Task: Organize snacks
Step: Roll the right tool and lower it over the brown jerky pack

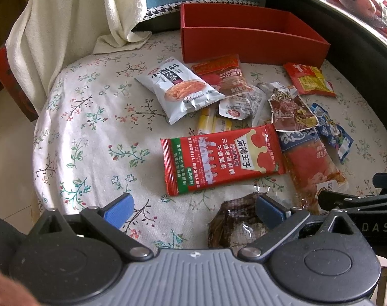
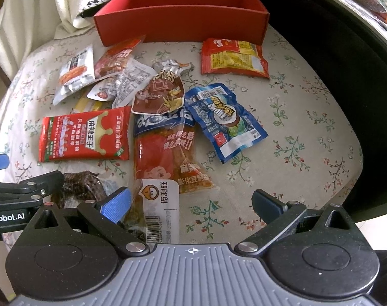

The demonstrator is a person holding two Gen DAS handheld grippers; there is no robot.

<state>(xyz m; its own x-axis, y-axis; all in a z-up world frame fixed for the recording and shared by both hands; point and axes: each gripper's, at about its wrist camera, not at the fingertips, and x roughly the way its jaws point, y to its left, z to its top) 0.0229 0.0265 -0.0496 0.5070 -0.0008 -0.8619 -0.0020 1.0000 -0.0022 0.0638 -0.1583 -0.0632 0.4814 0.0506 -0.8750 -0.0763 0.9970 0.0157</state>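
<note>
Several snack packets lie scattered on a floral cushion (image 1: 91, 132). A red open box (image 1: 244, 38) stands at the back, also in the right wrist view (image 2: 183, 23). My left gripper (image 1: 193, 210) is open above the cushion's near edge, a dark brown packet (image 1: 234, 221) between its fingers. A red spicy-strip packet (image 1: 218, 159) lies just ahead. My right gripper (image 2: 190, 205) is open, hovering over the end of a long clear red packet (image 2: 165, 158). A blue packet (image 2: 226, 122) and a red-yellow packet (image 2: 234, 58) lie further ahead.
A white packet (image 1: 180, 86) and several small packets lie in a pile mid-cushion. A cream towel (image 1: 66, 25) hangs over the chair back at left. A dark round table edge (image 1: 346, 25) curves along the right. The right gripper's body (image 1: 359, 201) shows at right.
</note>
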